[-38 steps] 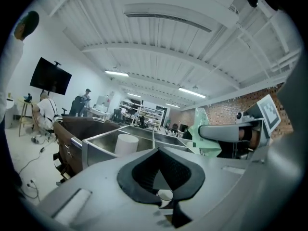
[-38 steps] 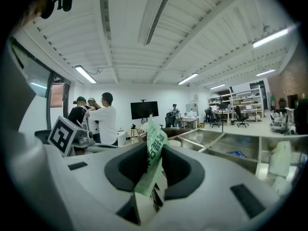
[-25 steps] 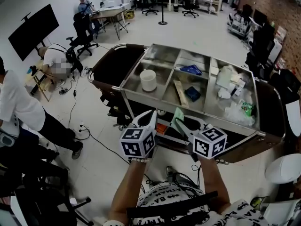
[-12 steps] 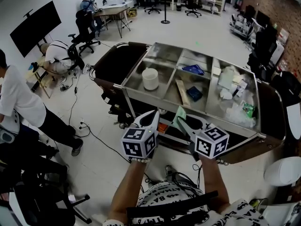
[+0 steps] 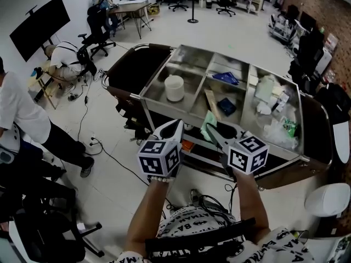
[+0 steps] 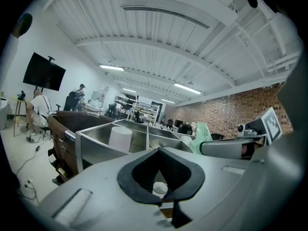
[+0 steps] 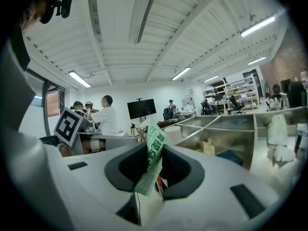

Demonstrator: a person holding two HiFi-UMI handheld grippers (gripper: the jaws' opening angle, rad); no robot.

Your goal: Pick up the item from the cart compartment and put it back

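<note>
**A:** How far along is it?

**B:** About halfway, I'd say. The right gripper (image 5: 211, 130) has its jaws clamped on the green packet (image 5: 208, 123). In the right gripper view the packet (image 7: 153, 157) stands up between the pads, pinched at its lower part, with its printed top sticking out above them.

**A:** So the pick-up is done?

**B:** It looks that way. The packet is lifted clear of every compartment floor, in the lower centre of the head view, just at the near rim of the cart (image 5: 159, 109).

**A:** And the left gripper?

**B:** The left gripper (image 5: 175, 126) hangs beside the right one, left of centre. Its jaws are together with nothing between them, and only the cart shows through the gap in its pads.

**A:** What is left to do?

**B:** The whole put-back. The packet has to go forward over the rim, come down into a compartment and be let go. The middle compartment (image 5: 198, 108) lies straight ahead of it. The one at the left holds a white cup (image 5: 174, 87).

**A:** Which one is its home?

**B:** I can't tell from these views.
</note>
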